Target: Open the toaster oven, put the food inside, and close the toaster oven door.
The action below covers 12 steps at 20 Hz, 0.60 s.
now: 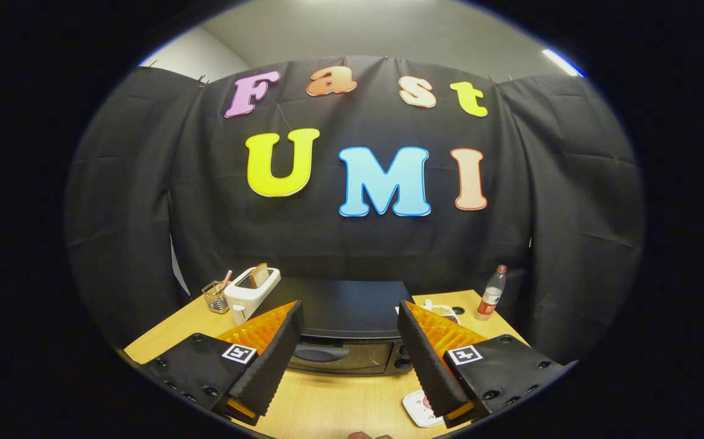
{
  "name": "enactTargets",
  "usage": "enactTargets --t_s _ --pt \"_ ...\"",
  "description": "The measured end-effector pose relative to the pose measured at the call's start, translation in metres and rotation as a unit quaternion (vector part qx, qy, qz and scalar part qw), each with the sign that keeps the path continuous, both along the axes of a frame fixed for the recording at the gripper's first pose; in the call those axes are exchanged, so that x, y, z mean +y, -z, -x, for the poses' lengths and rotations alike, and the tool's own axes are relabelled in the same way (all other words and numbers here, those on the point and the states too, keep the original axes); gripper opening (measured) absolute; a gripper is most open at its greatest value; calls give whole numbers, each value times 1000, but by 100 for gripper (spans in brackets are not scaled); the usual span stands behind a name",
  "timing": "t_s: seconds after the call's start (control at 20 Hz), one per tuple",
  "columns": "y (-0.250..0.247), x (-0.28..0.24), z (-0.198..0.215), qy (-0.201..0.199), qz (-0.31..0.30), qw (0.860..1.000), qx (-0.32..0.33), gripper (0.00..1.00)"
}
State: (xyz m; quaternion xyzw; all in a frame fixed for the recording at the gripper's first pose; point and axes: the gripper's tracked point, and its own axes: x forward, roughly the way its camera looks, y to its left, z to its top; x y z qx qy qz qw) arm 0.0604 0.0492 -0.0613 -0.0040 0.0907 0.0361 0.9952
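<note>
Gripper (350, 341) spread wide, holding nothing, hovering above table (327, 402). Toaster oven (342, 332) at 12 o'clock between fingers, door closed. Likely lining up on door. Plate (420, 407) at 5 o'clock.

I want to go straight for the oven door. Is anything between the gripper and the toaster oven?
Nothing visible: the gripper is open, and only bare table lies between its fingers and the closed toaster oven just ahead.

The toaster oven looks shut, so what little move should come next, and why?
Probably ease the gripper forward and down toward the toaster oven door. The door is closed, the jaws stand wide open holding nothing, and the oven sits just ahead between them on the table.
</note>
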Motion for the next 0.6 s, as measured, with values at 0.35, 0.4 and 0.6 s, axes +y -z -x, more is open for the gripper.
enactTargets --t_s 0.35,0.4,0.6 --pt "48 23 -35 -8 -3 999 51 98" --pt "54 25 -40 -8 -2 998 57 98" --pt "82 34 -56 -14 -7 996 86 98"
